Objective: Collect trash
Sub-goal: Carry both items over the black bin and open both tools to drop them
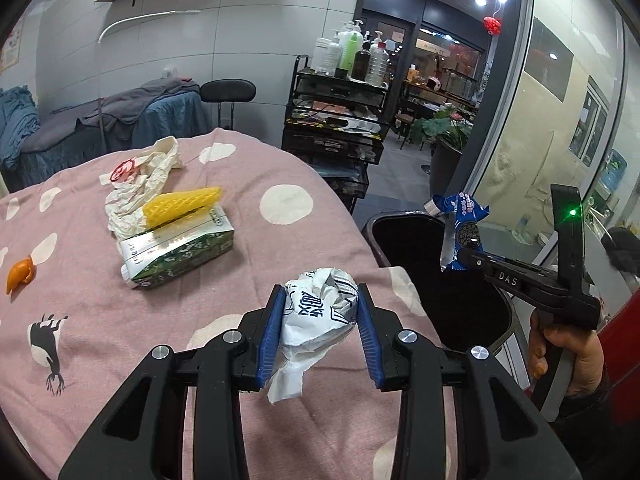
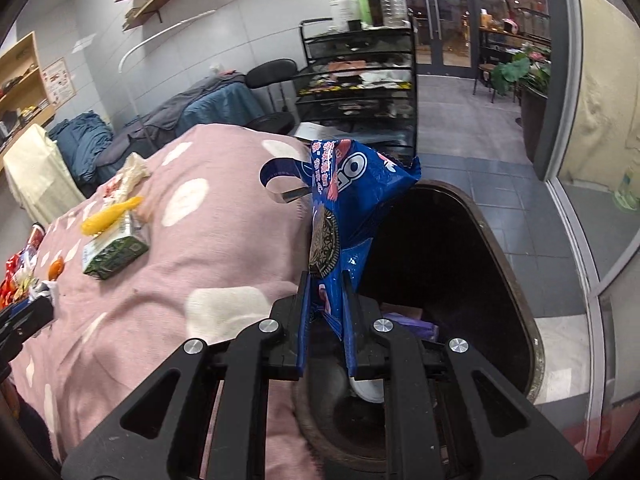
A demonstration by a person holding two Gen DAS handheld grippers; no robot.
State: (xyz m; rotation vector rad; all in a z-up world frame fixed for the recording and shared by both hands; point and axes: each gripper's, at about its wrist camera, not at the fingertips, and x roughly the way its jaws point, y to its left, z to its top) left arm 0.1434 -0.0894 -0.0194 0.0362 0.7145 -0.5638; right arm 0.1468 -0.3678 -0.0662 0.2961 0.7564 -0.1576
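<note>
1. Clamping a crumpled white wrapper [image 1: 320, 312] between its blue pads, the left hand-held gripper [image 1: 322, 332] hung over the near edge of the pink spotted cover [image 1: 224, 240]; dark blue characters on the wrapper were too creased to read.
2. The right hand-held gripper [image 2: 325, 320] was clenched on the lower end of a blue Oreo packet [image 2: 352, 184], its "OR" letters and biscuit picture showing, right at the rim of the black bin [image 2: 500, 264].
3. In the left view that tool's body read "DAS".
4. Risk, as I judged it: the grip was narrow and the packet flopped sideways, so it might slip out early onto the cover or floor.
5. The white wrapper's loose tail could snag on a pad when released.
6. Farther off lay a green carton [image 1: 180, 252] under a yellow foam sleeve [image 1: 182, 204], crumpled paper [image 1: 148, 176] and orange peel [image 1: 22, 274], all uncollected; the carton's print was unreadable.
</note>
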